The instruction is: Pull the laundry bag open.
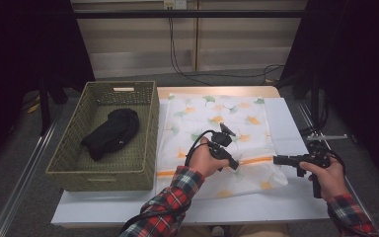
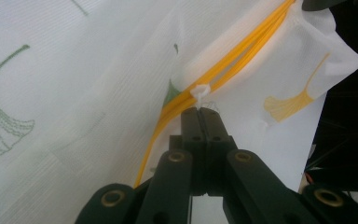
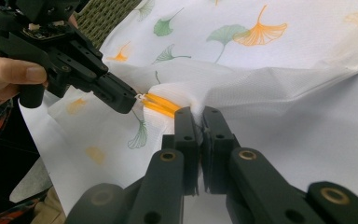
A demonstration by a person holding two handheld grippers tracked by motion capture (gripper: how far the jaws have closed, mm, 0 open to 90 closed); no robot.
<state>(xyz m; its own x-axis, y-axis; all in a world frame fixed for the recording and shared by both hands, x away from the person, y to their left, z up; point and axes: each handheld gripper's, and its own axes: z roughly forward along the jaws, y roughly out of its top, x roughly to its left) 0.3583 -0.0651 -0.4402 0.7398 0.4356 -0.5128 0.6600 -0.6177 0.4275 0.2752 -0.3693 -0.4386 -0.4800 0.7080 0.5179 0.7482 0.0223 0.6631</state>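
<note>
— While the left gripper (image 2: 200, 111) is pinching its jaws tight together, what is it gripping?

— It is gripping the small white zipper pull (image 2: 200, 90) at the orange zipper (image 2: 242, 49) of a white mesh laundry bag (image 1: 217, 128). The pull is sticking out just past the fingertips.

— And the right gripper (image 3: 199, 112)?

— Its jaws are closing on a bunched fold of the bag's mesh, right beside the end of the zipper, so the cloth is puckering between them. The two grippers are sitting near each other along that orange line.

— How is the bag looking?

— Thin, see-through white netting printed with green and orange fan-shaped leaves, with the doubled orange zipper running across its near part. It is lying spread flat on the white table (image 1: 296, 207), its near right corner lifting and creasing where it is being held.

— Anything around it?

— A woven green basket (image 1: 148, 128) is standing just left of the bag, touching its edge, with a dark bundle of black cloth (image 1: 112, 131) lying inside.
</note>
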